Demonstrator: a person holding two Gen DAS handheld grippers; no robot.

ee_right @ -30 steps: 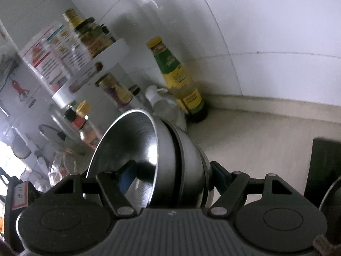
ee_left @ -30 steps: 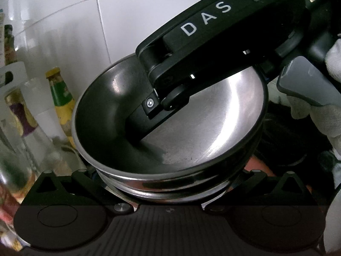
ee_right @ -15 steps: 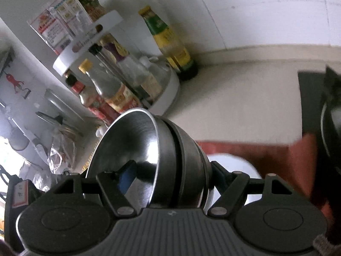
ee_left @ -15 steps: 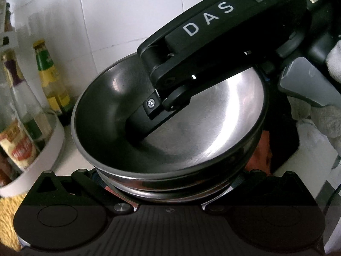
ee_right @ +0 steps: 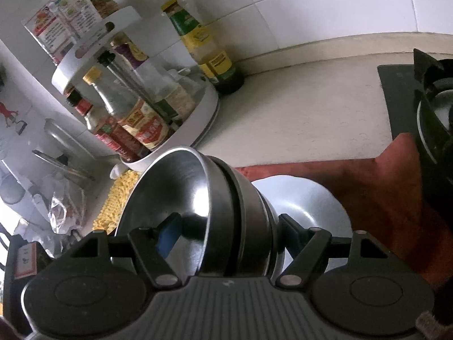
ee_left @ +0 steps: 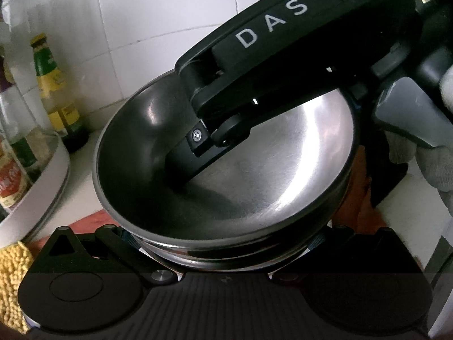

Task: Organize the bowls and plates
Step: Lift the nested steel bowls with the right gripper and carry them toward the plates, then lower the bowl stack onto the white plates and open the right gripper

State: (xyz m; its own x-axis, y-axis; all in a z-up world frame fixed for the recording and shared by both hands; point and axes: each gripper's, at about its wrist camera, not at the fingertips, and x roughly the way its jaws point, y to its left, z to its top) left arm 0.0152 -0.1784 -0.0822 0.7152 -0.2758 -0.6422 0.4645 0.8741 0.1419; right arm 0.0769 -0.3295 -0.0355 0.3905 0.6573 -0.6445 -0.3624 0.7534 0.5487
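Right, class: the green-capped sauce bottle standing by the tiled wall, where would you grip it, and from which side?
Grip the green-capped bottle across its straight-sided body, just below the shoulder, coming in level from the counter on its right. It stands upright, the wall is close behind, and the turntable rack crowds its left.

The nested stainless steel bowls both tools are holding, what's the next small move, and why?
Probably lower the nested stainless steel bowls a little further toward the white plate on the red mat. The right tool clamps the stack sideways above it, with nothing blocking the plate.
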